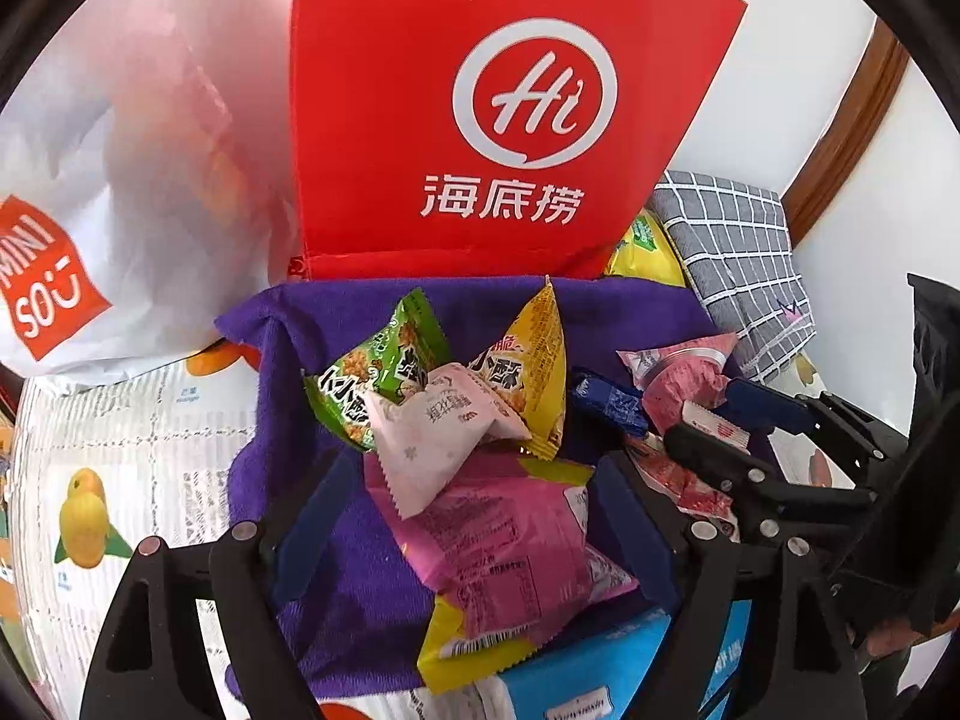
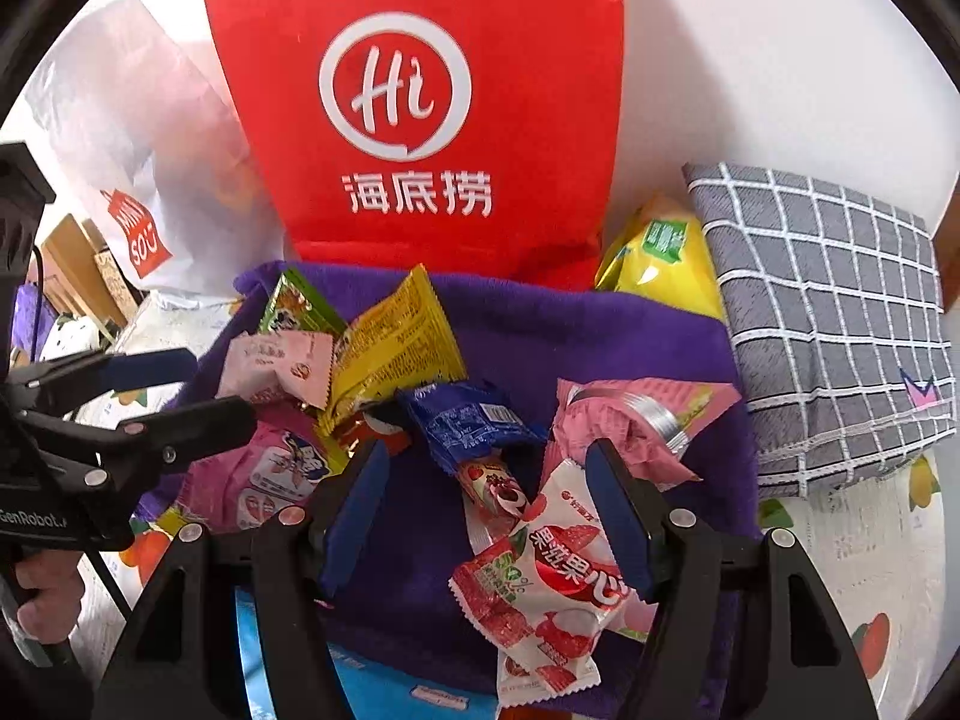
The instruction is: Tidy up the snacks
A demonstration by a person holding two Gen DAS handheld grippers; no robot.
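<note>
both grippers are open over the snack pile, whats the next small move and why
Probably lower the right gripper and close on the white and red lychee packet. Its jaws stand open with nothing pressed between them, and that packet lies loose on the purple towel right between the fingers, clear of the heap under the left gripper.

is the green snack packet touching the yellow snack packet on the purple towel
Touching. The left wrist view shows the green snack packet leaning edge to edge against the yellow snack packet.

Snack packets (image 2: pixel 396 354) on a towel (image 2: pixel 600 336), paper bag (image 2: pixel 420 120) upright behind, folded cloth (image 2: pixel 828 312) right.
</note>
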